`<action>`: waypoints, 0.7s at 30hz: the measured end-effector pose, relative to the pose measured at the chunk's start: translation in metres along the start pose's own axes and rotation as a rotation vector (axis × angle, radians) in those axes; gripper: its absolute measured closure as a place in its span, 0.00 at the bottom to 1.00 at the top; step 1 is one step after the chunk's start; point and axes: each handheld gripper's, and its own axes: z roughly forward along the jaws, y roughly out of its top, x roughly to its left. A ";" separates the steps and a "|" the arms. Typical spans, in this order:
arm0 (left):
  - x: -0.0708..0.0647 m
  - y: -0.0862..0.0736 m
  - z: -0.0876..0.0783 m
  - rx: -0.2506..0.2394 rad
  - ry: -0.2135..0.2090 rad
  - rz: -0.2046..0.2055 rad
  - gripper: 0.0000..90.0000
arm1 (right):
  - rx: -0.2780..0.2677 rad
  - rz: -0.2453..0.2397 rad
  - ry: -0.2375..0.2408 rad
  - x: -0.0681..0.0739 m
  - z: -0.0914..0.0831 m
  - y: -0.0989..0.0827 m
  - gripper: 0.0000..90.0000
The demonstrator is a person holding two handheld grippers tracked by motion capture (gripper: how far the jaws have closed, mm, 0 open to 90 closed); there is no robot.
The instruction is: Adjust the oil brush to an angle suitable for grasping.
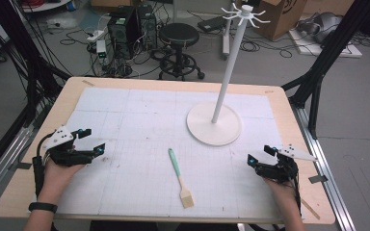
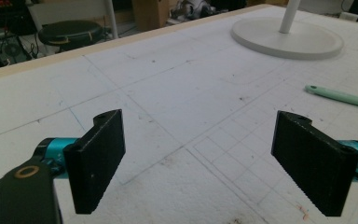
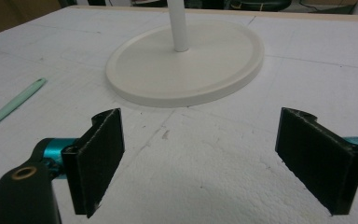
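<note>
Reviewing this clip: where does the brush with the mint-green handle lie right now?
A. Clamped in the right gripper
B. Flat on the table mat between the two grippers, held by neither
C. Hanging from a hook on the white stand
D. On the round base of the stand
B: the brush lies flat on the mat, apart from the open left gripper and the open right gripper.
</note>
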 end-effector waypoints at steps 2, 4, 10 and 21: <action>-0.001 0.001 0.000 -0.008 -0.003 0.004 0.20 | -0.006 0.006 0.000 0.000 -0.001 0.000 0.16; -0.001 0.001 -0.001 -0.017 -0.003 0.003 0.20 | -0.008 0.012 0.000 -0.001 -0.002 0.001 0.16; -0.001 0.001 -0.001 -0.017 -0.003 0.003 0.20 | -0.016 0.017 0.001 -0.002 -0.005 0.002 0.16; 0.000 0.001 -0.001 -0.017 0.000 0.006 0.20 | -0.030 0.000 0.022 0.005 -0.009 0.011 0.16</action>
